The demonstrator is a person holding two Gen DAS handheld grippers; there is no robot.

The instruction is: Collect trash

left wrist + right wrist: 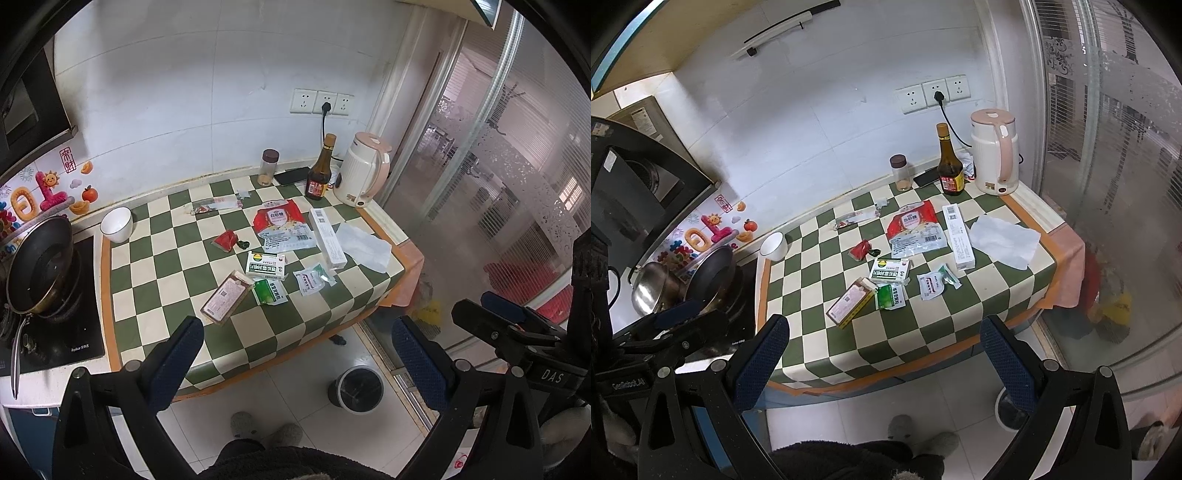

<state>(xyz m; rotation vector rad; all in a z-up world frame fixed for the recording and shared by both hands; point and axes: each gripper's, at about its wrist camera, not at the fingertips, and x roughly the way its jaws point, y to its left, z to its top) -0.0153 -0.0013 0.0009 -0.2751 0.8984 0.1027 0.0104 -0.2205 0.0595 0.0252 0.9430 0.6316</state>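
Trash lies scattered on the green-and-cream checkered table (147, 258) (960, 314): a red-and-white bag (275, 218) (912, 221), a long white box (327, 236) (958, 234), a white tissue (364, 245) (1004, 236), a green-and-white medicine box (266, 266) (890, 269), a brown flat box (225, 301) (849, 301), a green sachet (269, 291) (890, 297), a small white sachet (308, 282) (931, 286) and a red wrapper (225, 240) (860, 249). A bin (356, 387) (1006, 410) stands on the floor below. My left gripper (295, 365) and right gripper (884, 363) are open and empty, held before the table's near edge.
A white bowl (116, 223) (774, 245), a spice jar (269, 166), a dark sauce bottle (319, 171) (949, 162), a phone (293, 176) and a kettle (364, 170) (995, 151) stand along the back. Pans (40, 266) sit on the stove at left. A glass door (498, 184) is at right.
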